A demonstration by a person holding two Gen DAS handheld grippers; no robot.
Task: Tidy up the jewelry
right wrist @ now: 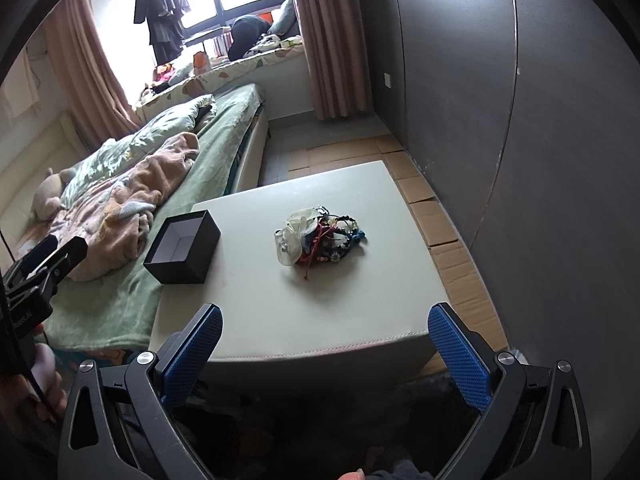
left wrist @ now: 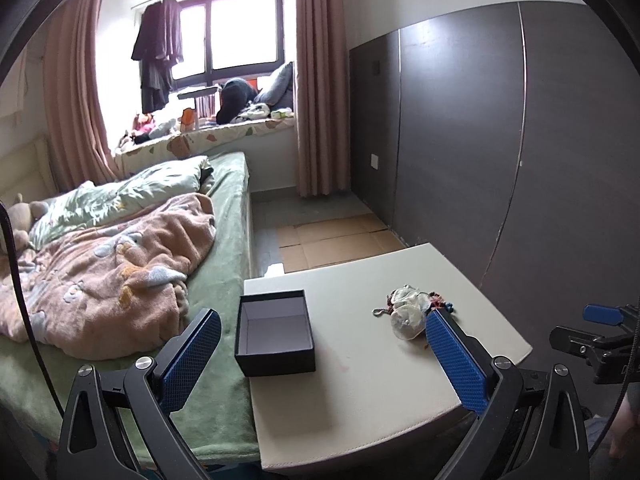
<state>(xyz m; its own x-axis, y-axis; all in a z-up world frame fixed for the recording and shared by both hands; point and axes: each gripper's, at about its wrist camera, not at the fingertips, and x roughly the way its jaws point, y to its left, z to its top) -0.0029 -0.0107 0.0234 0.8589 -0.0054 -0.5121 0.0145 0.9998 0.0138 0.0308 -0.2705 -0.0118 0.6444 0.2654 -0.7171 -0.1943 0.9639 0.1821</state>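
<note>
A tangled pile of jewelry (right wrist: 320,238), with bracelets, cords and clear pouches, lies on a white table (right wrist: 372,292). It also shows in the left wrist view (left wrist: 412,308), partly behind my right finger. An open, empty black box (left wrist: 275,334) stands at the table's left edge, also in the right wrist view (right wrist: 182,247). My left gripper (left wrist: 322,356) is open above the table's near part, between box and pile. My right gripper (right wrist: 324,354) is open, short of the table's front edge.
A bed (left wrist: 120,264) with a pink blanket and green sheet touches the table's left side. A dark grey wall panel (left wrist: 500,140) runs along the right. Flattened cardboard (left wrist: 336,240) covers the floor beyond the table. A cluttered window seat (left wrist: 208,128) is far back.
</note>
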